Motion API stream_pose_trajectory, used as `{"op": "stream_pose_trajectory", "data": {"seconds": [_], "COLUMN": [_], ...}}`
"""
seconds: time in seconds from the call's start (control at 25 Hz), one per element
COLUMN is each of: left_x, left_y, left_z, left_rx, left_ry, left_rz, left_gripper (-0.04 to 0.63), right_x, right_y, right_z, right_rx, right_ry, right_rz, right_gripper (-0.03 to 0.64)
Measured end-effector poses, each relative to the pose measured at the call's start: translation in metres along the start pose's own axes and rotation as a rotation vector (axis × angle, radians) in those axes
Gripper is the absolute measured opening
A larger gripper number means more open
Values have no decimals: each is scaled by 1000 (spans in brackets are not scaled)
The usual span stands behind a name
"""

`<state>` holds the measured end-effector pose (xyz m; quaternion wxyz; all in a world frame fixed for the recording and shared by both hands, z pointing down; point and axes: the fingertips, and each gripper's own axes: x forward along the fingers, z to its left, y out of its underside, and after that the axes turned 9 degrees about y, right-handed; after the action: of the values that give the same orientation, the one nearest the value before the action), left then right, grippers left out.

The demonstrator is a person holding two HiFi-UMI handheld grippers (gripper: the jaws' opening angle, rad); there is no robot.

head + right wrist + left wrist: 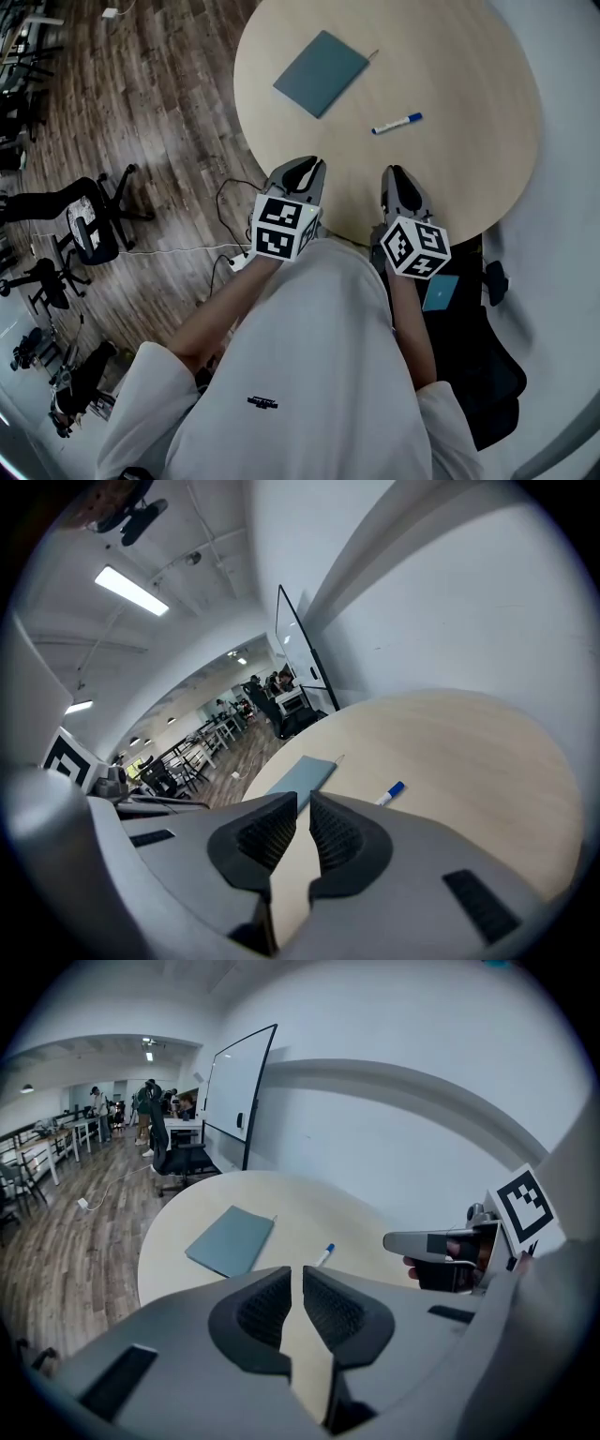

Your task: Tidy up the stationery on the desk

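Note:
A teal notebook (321, 73) (231, 1239) (305, 775) lies on the far part of the round pale wooden table (469, 178), with a thin pencil (372, 54) at its corner. A white marker with a blue cap (397, 123) (324, 1255) (390, 793) lies nearer, to the right of the notebook. My left gripper (305, 167) (297, 1279) hovers over the table's near edge, jaws shut with nothing in them. My right gripper (394, 174) (304, 803) is beside it, below the marker, its jaws also close together and holding nothing.
Wood floor with cables and a black office chair (94, 225) lies left of the table. A whiteboard (234, 1091) stands beyond the table by a curved white wall. A dark chair (483, 370) is at my right side. People stand far off in the office.

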<state>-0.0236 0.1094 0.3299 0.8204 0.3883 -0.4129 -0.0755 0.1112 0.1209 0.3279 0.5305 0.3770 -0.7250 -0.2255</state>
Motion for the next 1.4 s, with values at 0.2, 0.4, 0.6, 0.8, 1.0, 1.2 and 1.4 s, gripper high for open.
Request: {"op": "stream_pose_trajectory", "data": {"seconds": [0.2, 0.4, 0.6, 0.8, 1.0, 1.2, 1.4], "left_x": [-2, 3, 21, 47, 91, 123, 162], "left_y": [-6, -21, -33, -45, -54, -58, -68], "left_z": [28, 54, 75, 111, 155, 177, 211], "left_rx": [-32, -28, -28, -21, -16, 20, 29], "left_ry": [20, 19, 47, 60, 87, 95, 69], "left_rz": [-17, -16, 20, 57, 102, 134, 150], "left_gripper": [43, 43, 46, 71, 112, 123, 123], "right_x": [32, 63, 96, 142, 200, 235, 275], "right_y": [0, -10, -12, -6, -5, 7, 11], "right_z": [29, 49, 53, 58, 60, 55, 44], "right_rx": [19, 102, 164, 203, 238, 256, 305], "right_ry": [-24, -51, -46, -26, -10, 16, 31], "right_rz": [35, 75, 126, 183, 218, 244, 274], "right_gripper": [64, 75, 125, 146, 156, 158, 160]}}
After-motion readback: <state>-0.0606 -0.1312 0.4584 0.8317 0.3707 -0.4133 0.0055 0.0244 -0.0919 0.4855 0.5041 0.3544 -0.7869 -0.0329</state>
